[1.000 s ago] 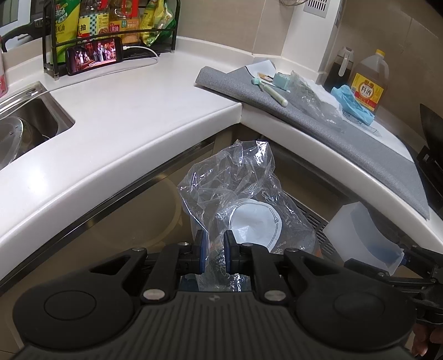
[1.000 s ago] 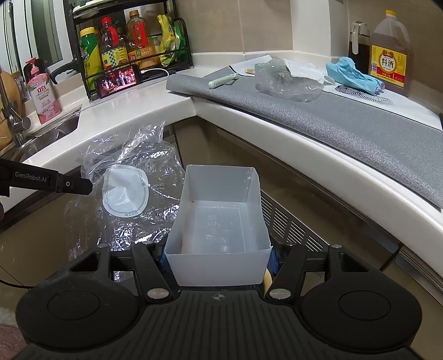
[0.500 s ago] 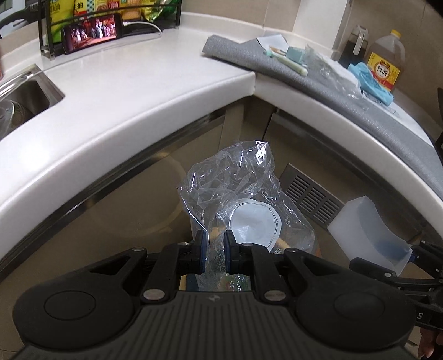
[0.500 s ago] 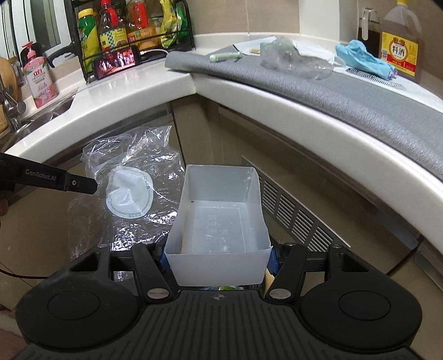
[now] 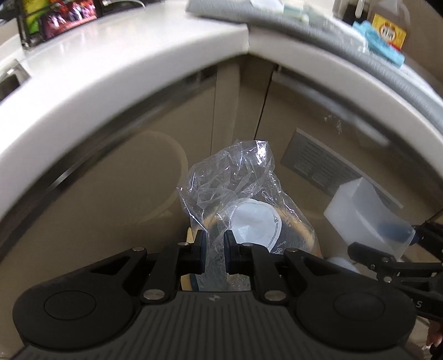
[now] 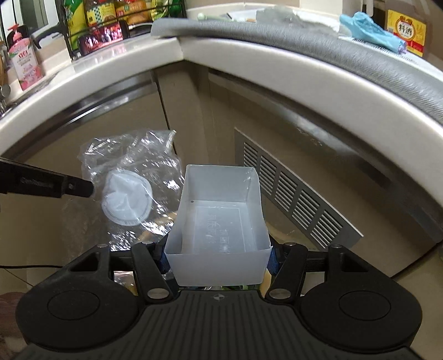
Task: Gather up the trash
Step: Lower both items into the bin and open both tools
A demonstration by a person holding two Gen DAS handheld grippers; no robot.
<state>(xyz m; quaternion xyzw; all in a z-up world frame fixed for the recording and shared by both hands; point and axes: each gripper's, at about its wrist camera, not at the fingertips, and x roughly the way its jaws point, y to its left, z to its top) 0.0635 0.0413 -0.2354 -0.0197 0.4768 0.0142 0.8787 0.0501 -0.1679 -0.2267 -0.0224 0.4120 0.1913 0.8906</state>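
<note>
My left gripper (image 5: 213, 250) is shut on a crumpled clear plastic bag (image 5: 235, 182) that holds a round white lid (image 5: 254, 221); the bag hangs in front of the beige cabinet doors, below the counter edge. My right gripper (image 6: 217, 259) is shut on a translucent white plastic box (image 6: 218, 221), empty, its pads pressing the box's two side walls. In the right wrist view the bag (image 6: 133, 171) and its lid (image 6: 126, 200) hang left of the box, with the left gripper's finger (image 6: 55, 187) beside them. In the left wrist view the box (image 5: 362, 213) is at the right.
The white L-shaped countertop (image 6: 138, 66) curves overhead with a grey mat (image 6: 318, 36), a blue cloth (image 6: 371, 27) and a yellow-labelled bottle (image 6: 407, 27) on it. A rack of bottles (image 6: 116, 11), a phone (image 6: 102, 38) and a pink soap bottle (image 6: 25, 63) stand left. A vent grille (image 6: 299, 199) is in the cabinet.
Both grippers have sunk below the counter edge with their loads, so the countertop has risen in both views. The bag and the box stay gripped as before.
</note>
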